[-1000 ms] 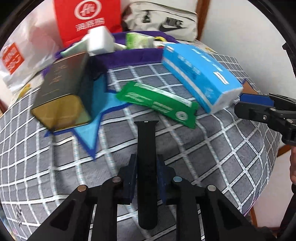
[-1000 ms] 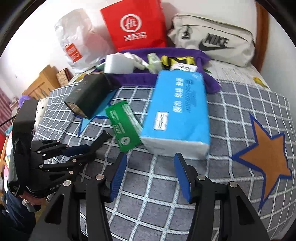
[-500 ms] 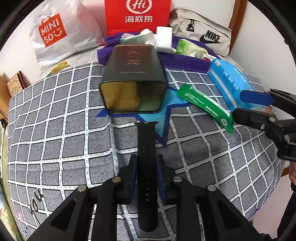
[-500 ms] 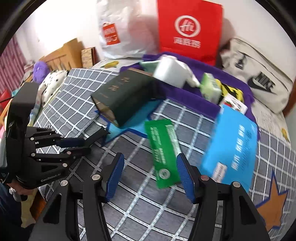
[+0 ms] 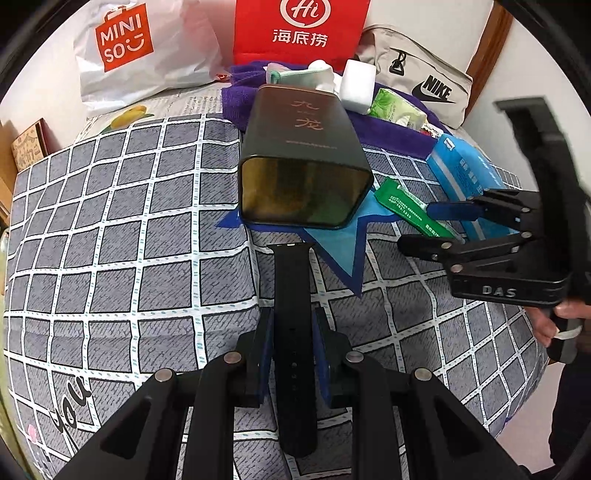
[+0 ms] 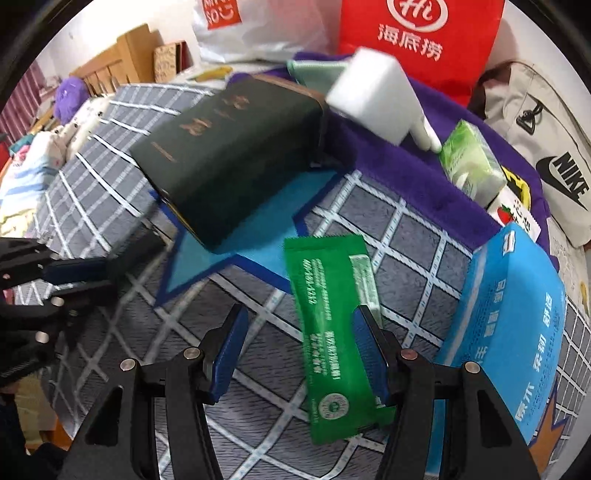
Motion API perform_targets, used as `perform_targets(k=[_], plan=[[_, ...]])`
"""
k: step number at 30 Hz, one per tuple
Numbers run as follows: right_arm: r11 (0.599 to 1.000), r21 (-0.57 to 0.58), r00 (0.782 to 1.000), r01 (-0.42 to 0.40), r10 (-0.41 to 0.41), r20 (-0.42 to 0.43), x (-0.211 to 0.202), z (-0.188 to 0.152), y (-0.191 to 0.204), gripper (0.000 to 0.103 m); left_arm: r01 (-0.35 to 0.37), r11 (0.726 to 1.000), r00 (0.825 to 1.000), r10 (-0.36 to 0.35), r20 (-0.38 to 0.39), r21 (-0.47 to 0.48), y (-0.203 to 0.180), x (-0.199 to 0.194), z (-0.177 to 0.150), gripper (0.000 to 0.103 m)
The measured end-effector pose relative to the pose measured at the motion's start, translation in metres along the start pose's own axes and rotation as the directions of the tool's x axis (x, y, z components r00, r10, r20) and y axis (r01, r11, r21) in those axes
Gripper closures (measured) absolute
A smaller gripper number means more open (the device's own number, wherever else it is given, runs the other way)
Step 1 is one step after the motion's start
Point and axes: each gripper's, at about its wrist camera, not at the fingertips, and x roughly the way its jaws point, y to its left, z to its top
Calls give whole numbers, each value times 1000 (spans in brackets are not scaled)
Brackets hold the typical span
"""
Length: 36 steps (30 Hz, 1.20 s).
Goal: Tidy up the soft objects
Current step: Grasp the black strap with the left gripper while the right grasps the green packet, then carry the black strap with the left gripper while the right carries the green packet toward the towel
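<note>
My left gripper (image 5: pixel 291 343) is shut on a black watch strap (image 5: pixel 291 295) that points at the open mouth of a dark green tin (image 5: pixel 303 158) lying on its side on the checked bedspread (image 5: pixel 129 240). My right gripper (image 6: pixel 301 350) is open above the bedspread, with a green wet-wipe pack (image 6: pixel 332 317) lying under its right finger (image 6: pixel 369 350). A blue tissue pack (image 6: pixel 513 332) lies to its right. In the left wrist view the right gripper (image 5: pixel 436 229) is at the right, over the green pack (image 5: pixel 410 206).
A purple towel (image 6: pixel 399 170) at the back holds a white sponge block (image 6: pixel 373 96), a green tissue packet (image 6: pixel 469 162) and small items. Behind stand a red bag (image 5: pixel 299 29), a white Miniso bag (image 5: pixel 136 51) and a grey Nike bag (image 5: pixel 424 85).
The left gripper has swung left with the strap and now faces the tin's open mouth. The right gripper has moved left and forward from the blue tissue pack to over the green wipe pack.
</note>
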Motion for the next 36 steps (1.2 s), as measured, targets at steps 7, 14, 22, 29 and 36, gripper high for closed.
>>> perform_targets(k=[7,14,22,29,36], plan=[[1000,-11,1000,4,-3,31,4,-6,-4,52,-8,1000,1000,8,-4,10,-2,6,5,83],[999,36,997,-34,31,77,-4,-10,-21,100,-18,1000,1000,18,-6,18,-3,7,6,83],[992,75,985,-98,86,149,-29,-19,-22,101,-18,1000,1000,18,3,19,-3,3,9,83],[985,109,971,-132,106,216,-59,-18,-28,101,-4,1000,999,3,44,26,-10,-17,22,83],[984,102,953,-144,111,282,-92,-11,-37,101,-12,999,993,6,114,48,-18,-50,48,83]])
